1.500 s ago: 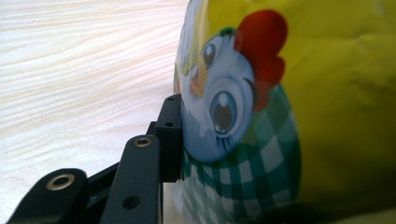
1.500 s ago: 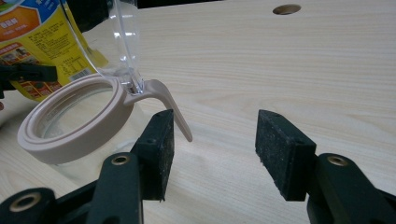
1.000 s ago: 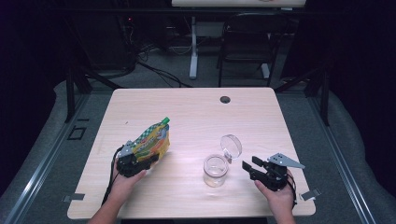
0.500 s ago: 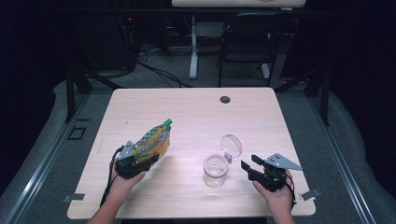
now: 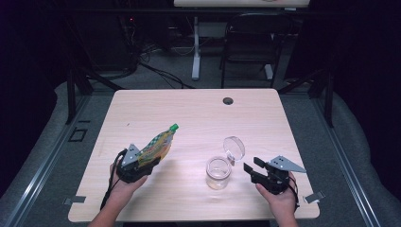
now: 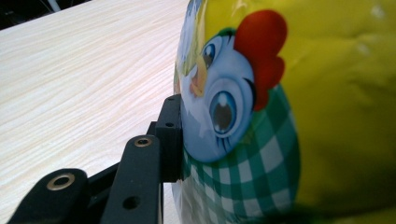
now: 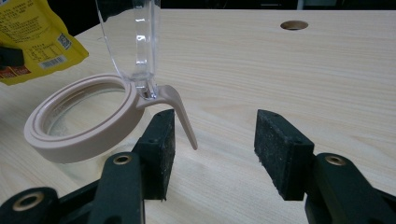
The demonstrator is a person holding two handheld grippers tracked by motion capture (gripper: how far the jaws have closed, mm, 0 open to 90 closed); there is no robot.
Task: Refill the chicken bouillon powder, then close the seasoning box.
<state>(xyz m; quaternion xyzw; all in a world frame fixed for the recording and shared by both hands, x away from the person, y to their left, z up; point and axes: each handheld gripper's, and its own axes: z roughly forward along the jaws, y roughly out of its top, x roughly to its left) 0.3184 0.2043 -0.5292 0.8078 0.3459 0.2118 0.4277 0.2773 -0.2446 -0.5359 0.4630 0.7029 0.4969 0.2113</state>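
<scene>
One pouch point(image 5: 158, 145) clamped in left hand-held gripper point(image 5: 142, 163); right hand-held gripper point(image 5: 251, 169) released beside one jar point(image 5: 219, 172)

Pouch point(image 6: 299, 107): glossy printed plastic film, slightly crinkled, green plastic cap point(image 5: 174, 126). Jar point(image 5: 219, 172): clear smooth body, glass or plastic unclear; matt beige plastic rim point(image 7: 74, 140), clear glossy flip lid point(image 7: 133, 37). Table point(image 5: 198, 113): pale wood-grain, smooth satin. Gripper pads point(image 7: 280, 154): rough matt black.

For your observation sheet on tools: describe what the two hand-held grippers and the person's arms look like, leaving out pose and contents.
Both the left gripper and the right gripper are black, each topped by a grey three-cornered plate. Their jaws are flat black bars with brass-coloured pivot rivets, ending in rough black block pads. A black cable trails from the left one. The forearms are bare, with no sleeves.
</scene>
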